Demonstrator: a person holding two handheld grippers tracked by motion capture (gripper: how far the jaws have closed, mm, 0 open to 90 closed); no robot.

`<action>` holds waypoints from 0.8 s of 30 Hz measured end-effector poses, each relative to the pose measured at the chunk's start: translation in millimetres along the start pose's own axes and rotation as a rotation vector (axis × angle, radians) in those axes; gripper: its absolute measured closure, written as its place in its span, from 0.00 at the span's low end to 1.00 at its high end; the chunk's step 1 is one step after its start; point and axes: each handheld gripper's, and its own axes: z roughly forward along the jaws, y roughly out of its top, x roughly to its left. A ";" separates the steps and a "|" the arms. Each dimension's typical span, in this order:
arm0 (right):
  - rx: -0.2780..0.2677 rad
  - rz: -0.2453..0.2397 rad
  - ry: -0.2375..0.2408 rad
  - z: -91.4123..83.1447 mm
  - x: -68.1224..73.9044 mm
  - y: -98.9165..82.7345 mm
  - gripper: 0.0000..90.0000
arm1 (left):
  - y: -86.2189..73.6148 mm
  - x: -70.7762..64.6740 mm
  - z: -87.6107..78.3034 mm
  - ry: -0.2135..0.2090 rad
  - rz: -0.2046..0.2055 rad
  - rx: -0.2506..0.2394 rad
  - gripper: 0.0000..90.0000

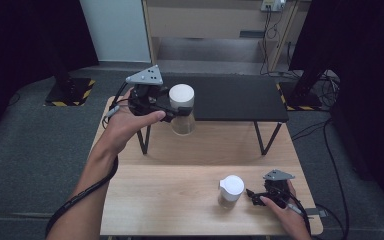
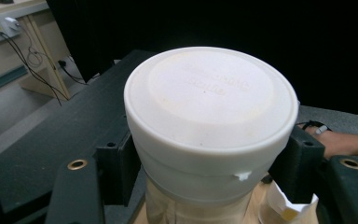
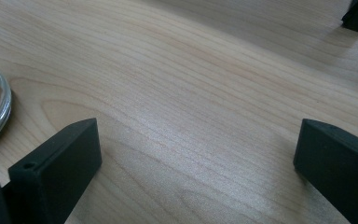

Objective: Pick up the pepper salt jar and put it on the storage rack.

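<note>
Embossed lettering on white lid [image 2: 210, 100], illegible.

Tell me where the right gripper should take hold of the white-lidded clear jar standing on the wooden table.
Grip the white-lidded clear jar just under its lid, where the round wall is narrower. It stands upright, so come in level from its right, where the right gripper already rests on the wooden table with jaws spread and nothing between them.

Grey carpet [image 1: 25, 150] covers the floor; black curtains [image 1: 20, 35] fill both upper corners, with a wooden shelf [image 1: 210, 20] at top centre.
</note>
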 end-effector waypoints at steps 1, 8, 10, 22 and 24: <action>0.001 -0.001 0.001 0.0 -0.1 0.1 0.02 | 0.4 1.5 -0.1 0.002 -0.001 -0.004 0.37; 0.001 -0.001 0.000 0.0 -0.1 0.1 0.02 | 4.6 12.9 0.5 0.023 -0.005 -0.010 0.37; 0.001 -0.001 0.001 -0.1 -0.1 0.1 0.02 | 4.8 16.2 0.5 0.031 -0.009 -0.011 0.37; 0.001 -0.001 0.001 -0.1 -0.1 0.1 0.02 | 6.3 34.4 6.8 0.052 -0.013 -0.011 0.37; 0.001 -0.001 0.001 -0.1 -0.2 0.1 0.02 | 6.0 37.4 9.7 0.054 -0.017 -0.013 0.37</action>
